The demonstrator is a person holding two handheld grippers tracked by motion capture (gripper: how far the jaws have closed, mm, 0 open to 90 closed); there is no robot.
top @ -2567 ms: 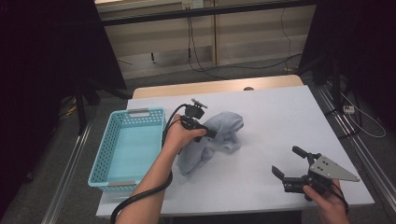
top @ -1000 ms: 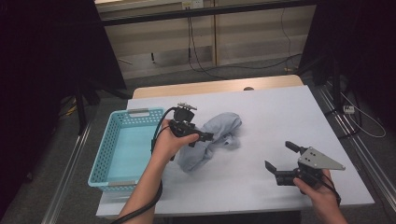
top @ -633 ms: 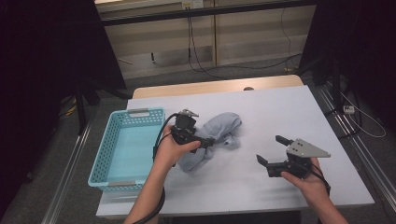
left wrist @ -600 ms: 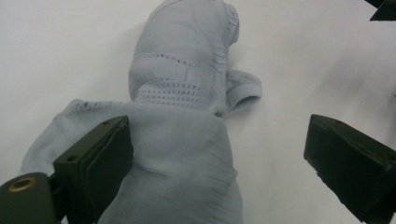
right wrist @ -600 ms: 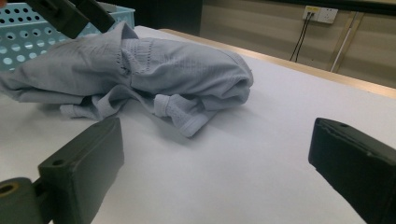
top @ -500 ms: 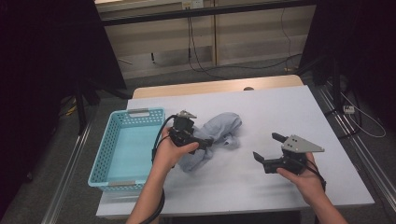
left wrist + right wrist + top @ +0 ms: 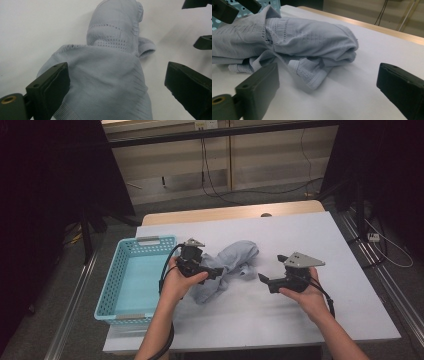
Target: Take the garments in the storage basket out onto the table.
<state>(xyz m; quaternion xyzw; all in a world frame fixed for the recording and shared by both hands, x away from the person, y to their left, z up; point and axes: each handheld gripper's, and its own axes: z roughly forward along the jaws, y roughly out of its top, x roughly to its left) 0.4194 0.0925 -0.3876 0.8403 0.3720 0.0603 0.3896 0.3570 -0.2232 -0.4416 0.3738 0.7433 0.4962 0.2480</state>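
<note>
High view: the grey cloth (image 7: 227,270) lies bunched mid-surface, right of the blue basket (image 7: 131,280). Left gripper view: the left tool (image 7: 117,87) is released over the cloth. Right gripper view: the right tool (image 7: 329,90) is released, its jaws just closing a little, nothing between them.

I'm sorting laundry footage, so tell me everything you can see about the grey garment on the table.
The grey garment is a pale blue-grey knit, finely ribbed, with rows of small perforations and ribbed hems. It lies crumpled and loosely folded on the white table, just right of the blue basket. The left gripper sits over its near end, jaws wide apart. The right gripper faces it, open, not touching.
</note>
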